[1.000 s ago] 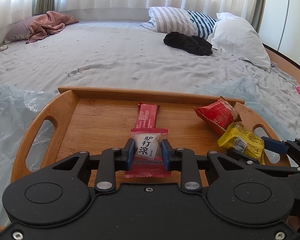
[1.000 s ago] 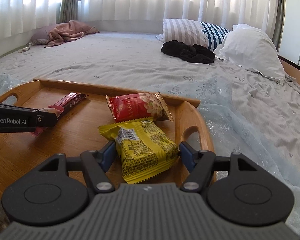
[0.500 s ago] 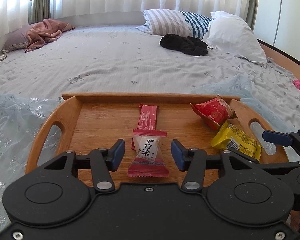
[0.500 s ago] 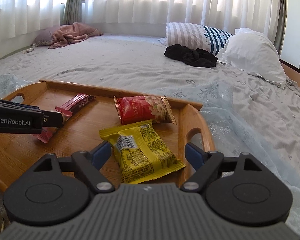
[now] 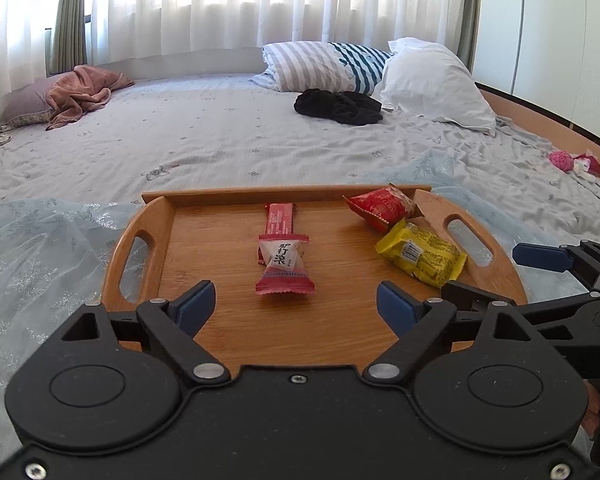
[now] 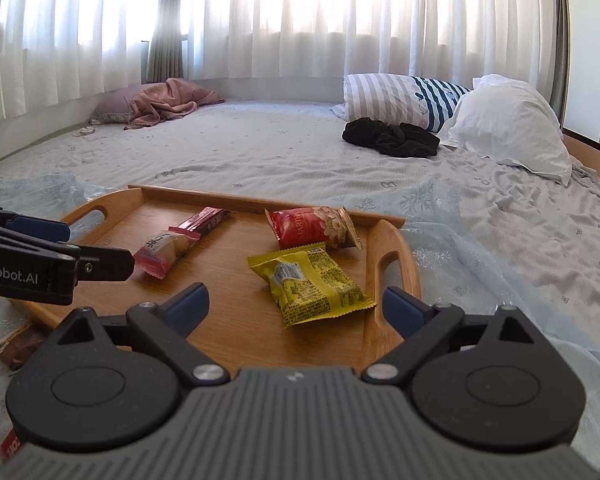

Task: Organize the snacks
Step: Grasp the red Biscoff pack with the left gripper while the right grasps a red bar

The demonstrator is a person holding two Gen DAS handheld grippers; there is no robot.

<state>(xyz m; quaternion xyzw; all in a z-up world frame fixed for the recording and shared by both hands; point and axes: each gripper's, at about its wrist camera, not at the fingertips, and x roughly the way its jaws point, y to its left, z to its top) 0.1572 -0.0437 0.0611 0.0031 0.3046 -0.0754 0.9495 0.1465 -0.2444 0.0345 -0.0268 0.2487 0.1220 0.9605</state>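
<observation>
1. At the bottom-left edge of my right wrist view a brown packet lies off the tray, half cut off by the gripper body, so I can't read what it is. A scrap of red lower down is cropped too.
2. My left gripper stands wide open with nothing between its pads; its jaws have just been opening. A second ago it was clamped on the white-and-red candy packet, which now lies free on the tray ahead of the fingertips, overlapping the end of a slim red bar.
3. My right gripper is likewise spread wide and empty, jaws just opened — the yellow packet it bracketed earlier now rests on the tray beyond its fingertips, beside the right handle slot.
4. Both grippers sit further back from the snacks than before.
5. The wooden tray is grained bamboo-like board with rounded ends and cut-out handles, set on the bed over a sheer pale-blue cloth. A crinkly red nut bag lies just behind the yellow one, by the far rail.
</observation>
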